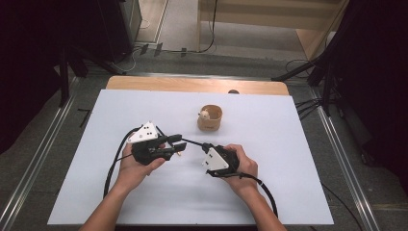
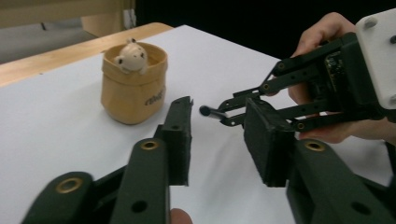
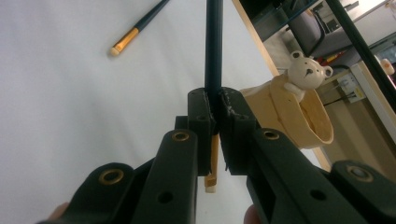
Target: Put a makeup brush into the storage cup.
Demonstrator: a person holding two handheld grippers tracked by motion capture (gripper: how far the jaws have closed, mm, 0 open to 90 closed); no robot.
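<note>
My right gripper (image 3: 216,100) is shut on a thin makeup brush (image 3: 214,42). Its dark handle sticks out past the jaws, and its gold ferrule and pale bristles lie back between them. In the left gripper view the handle's rounded end (image 2: 205,111) points from the right gripper (image 2: 228,112) toward my left gripper (image 2: 218,108). The left jaws stand apart on either side of that end and do not touch it. From above, the left gripper (image 1: 179,141) and right gripper (image 1: 204,146) face each other, tips close together. A second brush (image 3: 135,30) lies flat on the white table.
A tan fabric pouch (image 1: 210,119) with a small bear figure (image 2: 130,55) peeking out of it stands upright behind the grippers, toward the table's far edge. Black cables trail from both grippers across the white table cover (image 1: 288,168).
</note>
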